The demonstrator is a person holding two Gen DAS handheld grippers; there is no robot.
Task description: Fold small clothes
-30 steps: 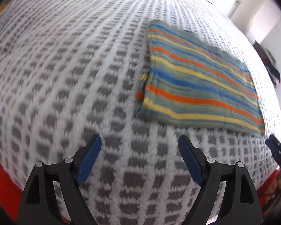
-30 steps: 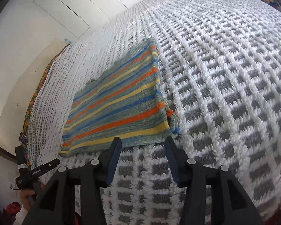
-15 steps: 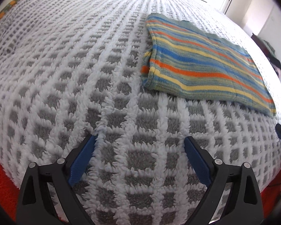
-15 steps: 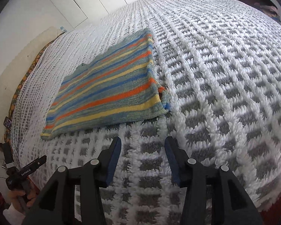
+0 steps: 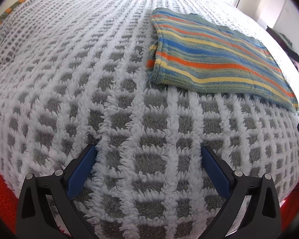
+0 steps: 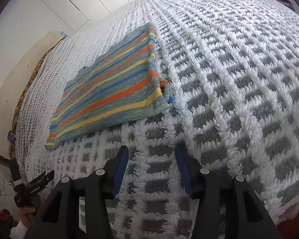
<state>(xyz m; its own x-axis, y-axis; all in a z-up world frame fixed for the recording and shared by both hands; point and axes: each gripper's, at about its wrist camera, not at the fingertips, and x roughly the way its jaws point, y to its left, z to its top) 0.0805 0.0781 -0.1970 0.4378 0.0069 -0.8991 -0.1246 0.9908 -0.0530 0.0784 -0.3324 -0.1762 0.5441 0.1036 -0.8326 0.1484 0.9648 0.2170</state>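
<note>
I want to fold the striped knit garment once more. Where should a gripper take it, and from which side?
Grip the striped knit garment at its near corners. It lies flat on the tufted bedspread, so slide one finger under the edge from the near side. The left gripper and right gripper are open and empty.

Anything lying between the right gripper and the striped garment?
Nothing but bare waffle blanket between right gripper and striped garment, per the right wrist view.

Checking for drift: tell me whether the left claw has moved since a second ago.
Yes. The left claw has dropped closer to the checked blanket, whose squares now look larger, while the striped garment sits higher in its view.
</note>
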